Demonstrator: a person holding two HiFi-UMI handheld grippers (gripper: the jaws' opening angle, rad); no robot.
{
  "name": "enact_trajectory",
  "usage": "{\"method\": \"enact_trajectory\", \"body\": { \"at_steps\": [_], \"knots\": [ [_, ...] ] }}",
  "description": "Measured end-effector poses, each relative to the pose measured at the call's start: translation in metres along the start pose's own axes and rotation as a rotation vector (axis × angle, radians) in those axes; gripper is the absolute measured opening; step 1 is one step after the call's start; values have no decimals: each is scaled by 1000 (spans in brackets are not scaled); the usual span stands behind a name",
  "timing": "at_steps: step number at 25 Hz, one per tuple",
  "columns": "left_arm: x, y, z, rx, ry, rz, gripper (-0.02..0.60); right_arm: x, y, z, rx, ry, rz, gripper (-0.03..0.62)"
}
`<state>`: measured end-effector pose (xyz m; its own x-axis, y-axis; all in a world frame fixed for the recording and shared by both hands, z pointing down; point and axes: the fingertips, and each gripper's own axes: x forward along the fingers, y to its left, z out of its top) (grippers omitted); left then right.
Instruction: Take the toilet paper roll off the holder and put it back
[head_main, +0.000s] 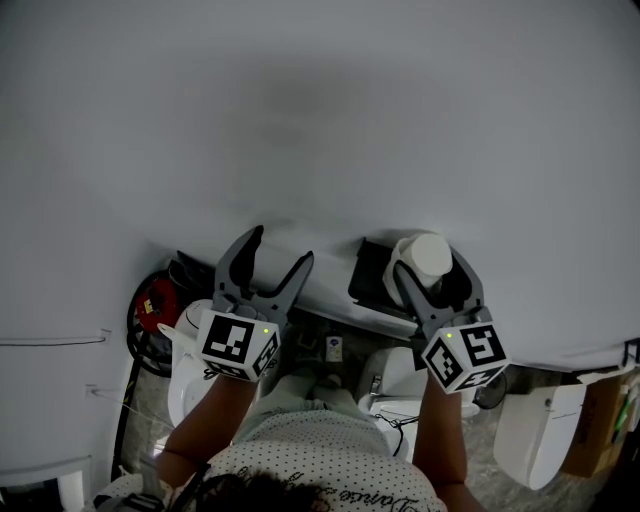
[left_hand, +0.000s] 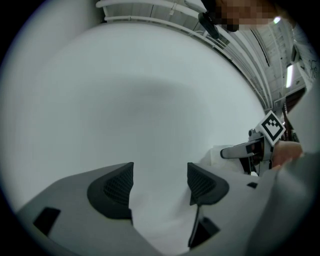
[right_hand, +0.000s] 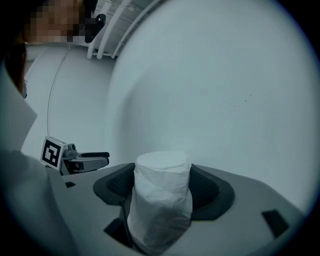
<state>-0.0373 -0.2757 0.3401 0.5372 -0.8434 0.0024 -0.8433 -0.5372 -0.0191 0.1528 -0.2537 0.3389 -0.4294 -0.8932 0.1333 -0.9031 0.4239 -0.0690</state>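
- The right tongs (head_main: 430, 268) grip a white roll (head_main: 427, 248) of toilet paper. The right gripper view shows a pad pressed to each side of it.
- The roll stands upright in the grip with its flat end on top. Its outer sheet lies loose and creased around the body.
- In the head view the roll sits at 3 o'clock of a black holder (head_main: 372, 272) fixed low on the wall (head_main: 300, 100). It is just beside the holder, but whether the two touch cannot be told.
- The left tongs (head_main: 283, 247) stand open with nothing between the pads. They are held level toward the bare wall at 9 o'clock of the holder, well apart from the roll.
- The left gripper view shows only plain white wall past its spread pads, with the right tongs at 3 o'clock.
- Both tongs are raised side by side, left at 7 o'clock and right at 5 o'clock of the head view's centre, each on a bare forearm.
- A dotted shirt (head_main: 320, 465) fills the 6 o'clock edge.
- A red object (head_main: 152, 300) lies on the floor at 8 o'clock, too dim to identify.
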Motion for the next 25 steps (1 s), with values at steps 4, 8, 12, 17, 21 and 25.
{"method": "enact_trajectory", "body": {
  "at_steps": [4,8,12,17,21,25],
  "knots": [
    [0,1,1,-2,-2,4,321,1,-2,0,-19,4,-12,320],
    [0,2,1,-4,-3,7,321,1,-2,0,-34,12,-24,304],
    [-2,4,0,-8,-4,13,321,2,0,-1,-47,10,-24,299],
    [-2,6,0,-4,-2,21,321,3,-1,-1,-52,8,-26,296],
    [-2,8,0,-8,-5,24,321,4,-2,-2,-50,8,-29,295],
    [-3,7,0,-8,-7,22,321,3,-2,-2,-50,1,-27,295]
  ]
}}
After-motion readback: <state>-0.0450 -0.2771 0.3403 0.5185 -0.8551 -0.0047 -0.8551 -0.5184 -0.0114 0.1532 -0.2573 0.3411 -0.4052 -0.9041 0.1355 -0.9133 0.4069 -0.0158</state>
